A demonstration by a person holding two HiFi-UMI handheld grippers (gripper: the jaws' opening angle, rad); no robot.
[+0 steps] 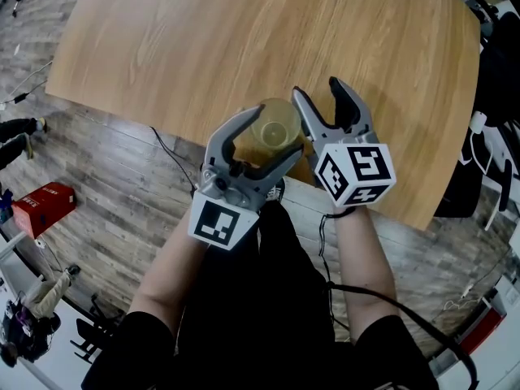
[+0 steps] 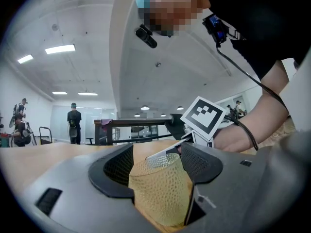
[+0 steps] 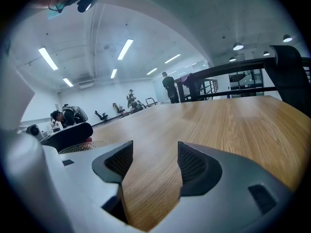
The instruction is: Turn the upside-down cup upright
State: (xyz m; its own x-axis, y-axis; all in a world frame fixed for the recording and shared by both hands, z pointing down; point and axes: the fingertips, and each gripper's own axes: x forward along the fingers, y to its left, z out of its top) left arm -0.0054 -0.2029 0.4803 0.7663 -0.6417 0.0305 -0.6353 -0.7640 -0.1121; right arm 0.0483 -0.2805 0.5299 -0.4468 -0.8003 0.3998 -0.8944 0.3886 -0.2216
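Left tongs (image 2: 156,150) clenched on yellow textured cup (image 2: 158,191). Right tongs (image 3: 155,148) released, empty, just right of cup, over tabletop (image 3: 223,115).

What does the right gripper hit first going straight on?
Probably the bare tabletop: the right gripper points slightly down, open jaws empty. The cup sits left of that line.
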